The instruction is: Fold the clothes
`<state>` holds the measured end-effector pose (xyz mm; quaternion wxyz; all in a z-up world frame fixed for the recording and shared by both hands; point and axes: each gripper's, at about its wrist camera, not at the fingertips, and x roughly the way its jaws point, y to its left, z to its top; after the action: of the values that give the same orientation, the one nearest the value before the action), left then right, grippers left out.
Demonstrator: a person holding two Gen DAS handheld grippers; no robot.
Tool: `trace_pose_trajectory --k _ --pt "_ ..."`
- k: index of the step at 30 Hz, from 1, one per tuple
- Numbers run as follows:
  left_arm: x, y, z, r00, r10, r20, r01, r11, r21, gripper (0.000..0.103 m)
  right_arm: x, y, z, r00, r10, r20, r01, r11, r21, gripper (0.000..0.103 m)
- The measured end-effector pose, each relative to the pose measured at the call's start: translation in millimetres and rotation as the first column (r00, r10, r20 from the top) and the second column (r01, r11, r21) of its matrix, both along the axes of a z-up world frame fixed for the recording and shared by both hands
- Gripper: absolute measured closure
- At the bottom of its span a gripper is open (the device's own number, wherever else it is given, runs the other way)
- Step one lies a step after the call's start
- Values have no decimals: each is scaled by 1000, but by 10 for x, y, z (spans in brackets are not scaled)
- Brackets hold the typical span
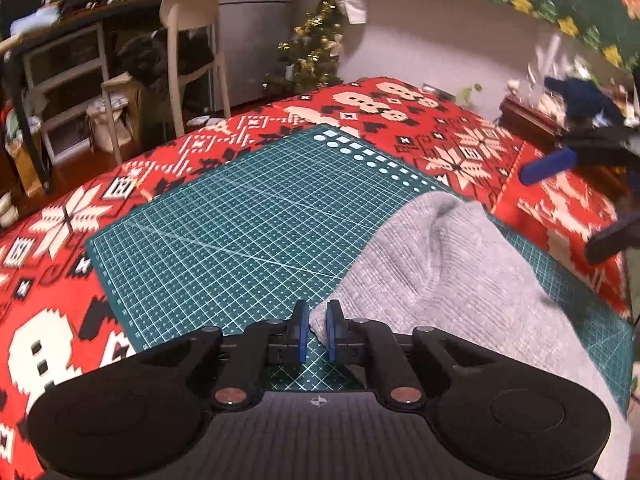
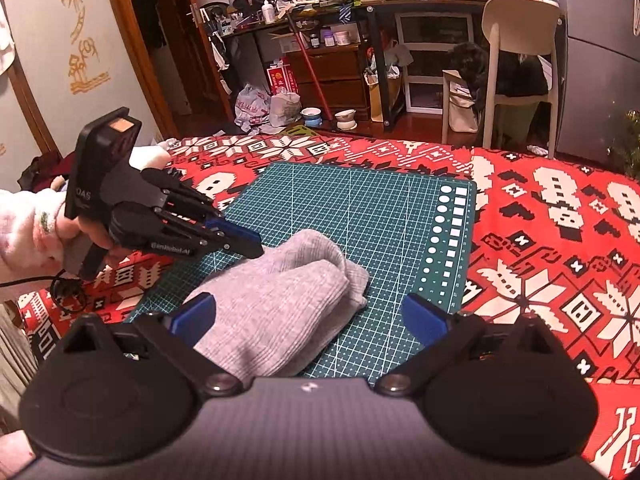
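Clearly the grey knit garment point(image 2: 280, 300), lying bunched on the green cutting mat point(image 2: 360, 200) over the red patterned cloth point(image 2: 560, 240), is soft, light and floppy, best taken by an edge or corner. The left gripper point(image 1: 316, 320) is pinched on its near edge; the right gripper point(image 2: 308, 316) stands released above it.

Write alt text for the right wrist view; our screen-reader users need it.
A grey knit garment lies bunched on a green cutting mat, between the open right gripper. The left gripper, held by a hand, meets its far edge, over a red patterned cloth.
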<state>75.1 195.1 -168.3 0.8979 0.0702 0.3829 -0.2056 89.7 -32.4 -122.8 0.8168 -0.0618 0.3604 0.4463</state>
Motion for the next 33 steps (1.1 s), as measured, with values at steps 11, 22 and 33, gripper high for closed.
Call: trace_pose_trajectory --k 11,22,33 --pt "-401 -50 420 983 6 185 -13 999 38 97 -158 309 -17 996 82 -22 -82 997 16 62" --pt "-607 -146 526 968 -36 247 15 996 87 97 -234 1220 -313 988 152 -28 -154 986 -69 98" --pt "-876 -279 424 952 -116 283 82 988 128 97 -188 1123 -368 994 83 -67 -86 996 -40 98"
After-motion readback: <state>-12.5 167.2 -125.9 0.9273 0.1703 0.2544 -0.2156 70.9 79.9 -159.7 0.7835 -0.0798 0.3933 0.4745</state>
